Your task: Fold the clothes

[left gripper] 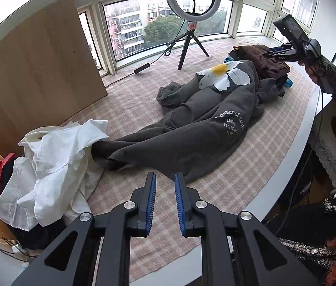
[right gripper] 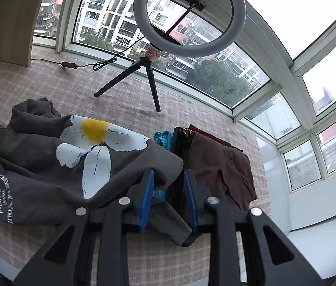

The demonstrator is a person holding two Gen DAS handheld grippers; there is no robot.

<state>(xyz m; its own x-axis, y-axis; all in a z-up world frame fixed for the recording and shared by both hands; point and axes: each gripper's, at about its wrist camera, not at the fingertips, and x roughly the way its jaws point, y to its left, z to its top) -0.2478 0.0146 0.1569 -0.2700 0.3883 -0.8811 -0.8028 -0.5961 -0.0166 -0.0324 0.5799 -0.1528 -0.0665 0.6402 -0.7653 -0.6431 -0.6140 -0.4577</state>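
Big dark grey daisy-print sweatshirt [left gripper: 191,128] crumpled mid-mat, not folded. Left gripper [left gripper: 165,202] apart, empty, near front edge. Right gripper [right gripper: 169,200] apart around grey cloth. Next, probably: pinch, spread flat.

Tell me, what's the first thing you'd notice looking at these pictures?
Probably the big white daisy with a yellow middle printed on the crumpled grey sweatshirt lying across the checked cloth. Behind it, a ring light on a small tripod stands by the window. A heap of white shirts sits at the left edge.
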